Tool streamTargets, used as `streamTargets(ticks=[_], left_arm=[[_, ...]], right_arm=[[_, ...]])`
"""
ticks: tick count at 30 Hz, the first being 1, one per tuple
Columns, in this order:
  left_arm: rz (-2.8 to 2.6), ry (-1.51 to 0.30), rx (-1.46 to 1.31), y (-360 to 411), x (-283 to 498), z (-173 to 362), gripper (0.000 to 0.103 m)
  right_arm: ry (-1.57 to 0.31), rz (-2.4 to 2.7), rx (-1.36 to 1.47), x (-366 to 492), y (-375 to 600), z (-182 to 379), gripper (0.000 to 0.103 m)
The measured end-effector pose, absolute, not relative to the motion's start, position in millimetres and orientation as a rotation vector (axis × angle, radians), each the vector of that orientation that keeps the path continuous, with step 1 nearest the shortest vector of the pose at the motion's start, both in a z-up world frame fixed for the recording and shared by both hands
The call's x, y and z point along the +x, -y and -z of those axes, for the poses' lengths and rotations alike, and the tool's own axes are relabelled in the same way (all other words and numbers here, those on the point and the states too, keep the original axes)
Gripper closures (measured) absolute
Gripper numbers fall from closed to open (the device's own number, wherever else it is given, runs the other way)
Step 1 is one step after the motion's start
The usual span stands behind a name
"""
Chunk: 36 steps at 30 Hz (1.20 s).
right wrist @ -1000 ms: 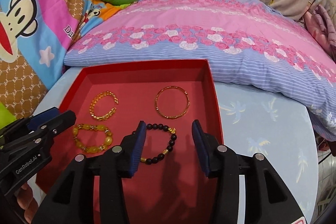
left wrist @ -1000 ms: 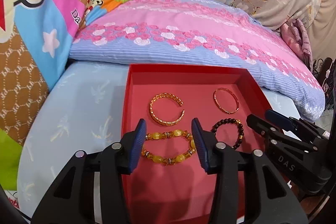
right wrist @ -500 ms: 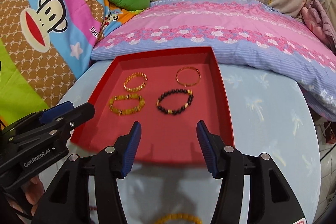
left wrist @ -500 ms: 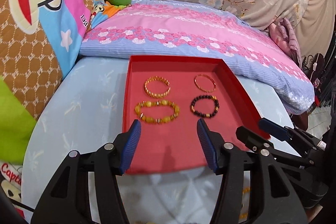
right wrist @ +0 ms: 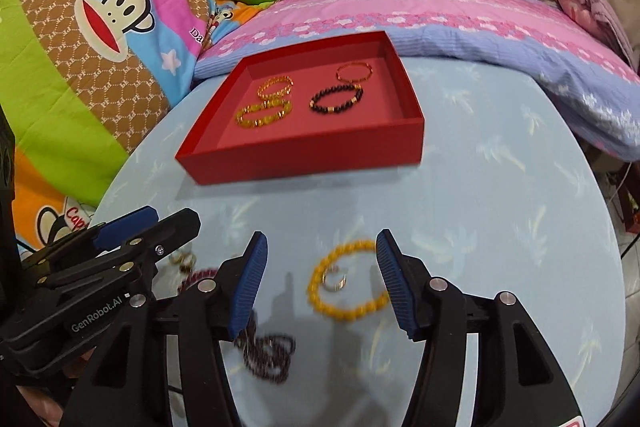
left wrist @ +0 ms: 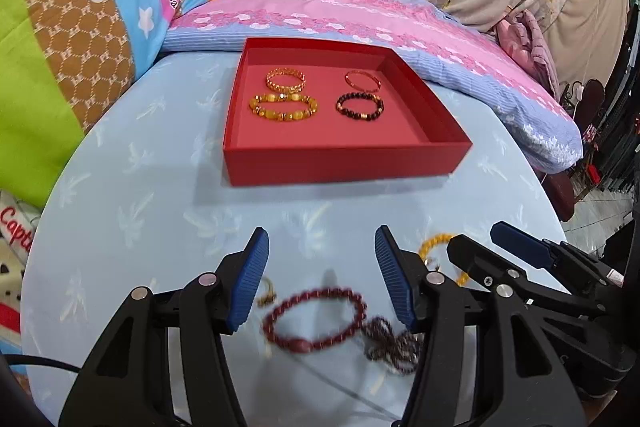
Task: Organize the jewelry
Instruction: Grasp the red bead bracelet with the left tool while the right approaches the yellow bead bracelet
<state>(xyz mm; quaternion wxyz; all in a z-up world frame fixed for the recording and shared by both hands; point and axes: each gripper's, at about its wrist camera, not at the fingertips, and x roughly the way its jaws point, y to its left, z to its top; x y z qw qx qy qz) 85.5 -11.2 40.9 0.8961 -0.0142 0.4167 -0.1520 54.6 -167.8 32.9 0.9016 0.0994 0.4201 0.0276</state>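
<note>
Left wrist view: left gripper (left wrist: pixel 322 275) jaws wide apart, holding nothing, hovering over a red bead bracelet (left wrist: pixel 314 321) on the blue cloth (left wrist: pixel 140 187). Dark bead strand (left wrist: pixel 394 345) bunched just right of it. Right gripper (right wrist: pixel 318 277) also spread wide and empty, with a yellow bead bracelet (right wrist: pixel 346 281) on the cloth between its fingers, small ring (right wrist: pixel 334 281) inside that loop. Red tray (left wrist: pixel 344 163) sits well ahead, near the pink pillow (left wrist: pixel 340 11). Tray holds four bracelets: gold chain (left wrist: pixel 285 79), thin bangle (left wrist: pixel 362 81), amber beads (left wrist: pixel 283 107), black beads (left wrist: pixel 359 105).
</note>
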Motion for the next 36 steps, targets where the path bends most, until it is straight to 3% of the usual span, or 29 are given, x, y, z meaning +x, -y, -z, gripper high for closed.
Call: streamTargets(ticks=[13, 36], left_arm=[[0.276, -0.861, -0.009, 13.0, 32.4, -10.5, 0.050], [0.170, -0.910, -0.022, -8.9, 62.0, 15.3, 0.053]], right_arm=[[-0.919, -0.012, 0.207, 6.4, 168.3, 1.2, 0.047], [-0.896, 0.114, 0.197, 42.4, 194.2, 10.4, 0.047]])
